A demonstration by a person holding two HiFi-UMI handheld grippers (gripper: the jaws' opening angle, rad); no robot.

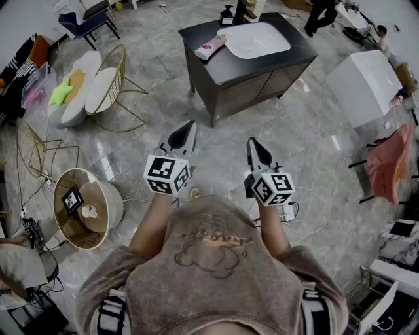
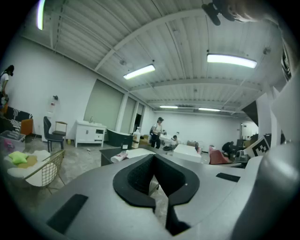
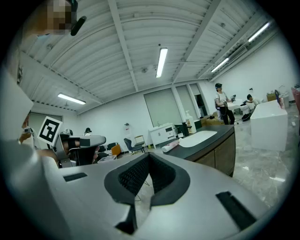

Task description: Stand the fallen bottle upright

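Observation:
The fallen bottle (image 1: 211, 47), white with a pink label, lies on its side at the left end of a dark vanity counter (image 1: 262, 62), beside a white sink basin (image 1: 254, 39). It also shows as a small lying bottle (image 2: 121, 157) in the left gripper view and as the same bottle (image 3: 169, 147) in the right gripper view. My left gripper (image 1: 186, 129) and right gripper (image 1: 255, 145) are held level in front of me, well short of the cabinet. Both are shut with nothing between the jaws. The left gripper's tips (image 2: 153, 157) and the right gripper's tips (image 3: 149, 157) meet.
An upright pump bottle (image 1: 227, 14) stands at the counter's back. Round cushioned chairs (image 1: 88, 88) and a basket (image 1: 85, 208) are on the left, a white block (image 1: 363, 85) and pink cloth (image 1: 389, 160) on the right. Cables and a power strip (image 1: 288, 211) lie near my feet.

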